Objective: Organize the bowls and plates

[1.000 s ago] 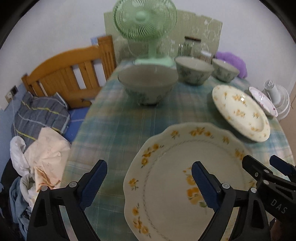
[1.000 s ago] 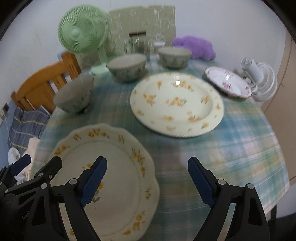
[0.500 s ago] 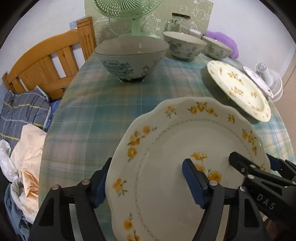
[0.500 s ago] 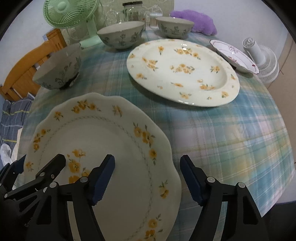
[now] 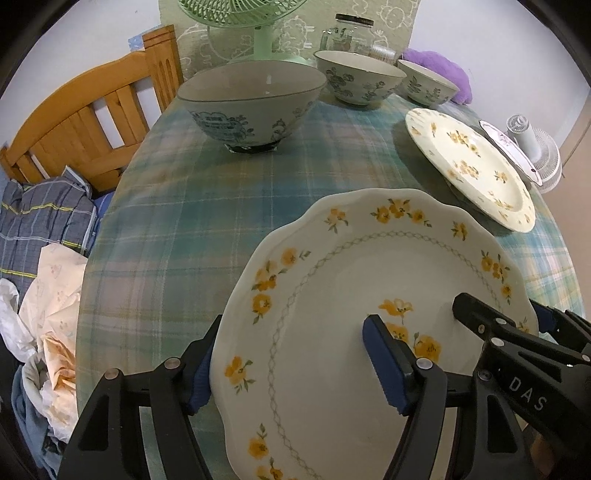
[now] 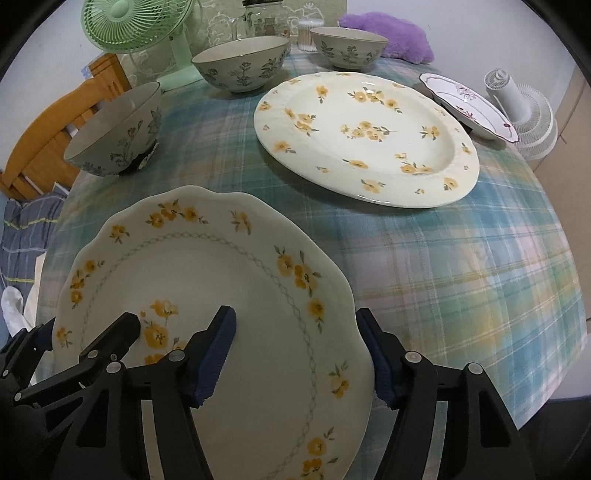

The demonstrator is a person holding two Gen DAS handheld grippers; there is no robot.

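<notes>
A scalloped white plate with yellow flowers lies at the near edge of the round table. My left gripper straddles its left rim, one finger outside the rim and one over the plate. My right gripper straddles its right rim the same way. Both stand open around the rim; I cannot tell if the pads touch it. A larger yellow-flowered plate lies beyond. Three floral bowls stand at the back. A small pink-rimmed plate sits at the far right.
The table has a plaid cloth. A green fan, a glass jar and a purple plush stand at the back. A white fan is at the right. A wooden chair and heaped clothes are at the left.
Both grippers have come down and forward onto the near plate, and their fingers now sit on either side of its left and right rims. The jaws have narrowed.
</notes>
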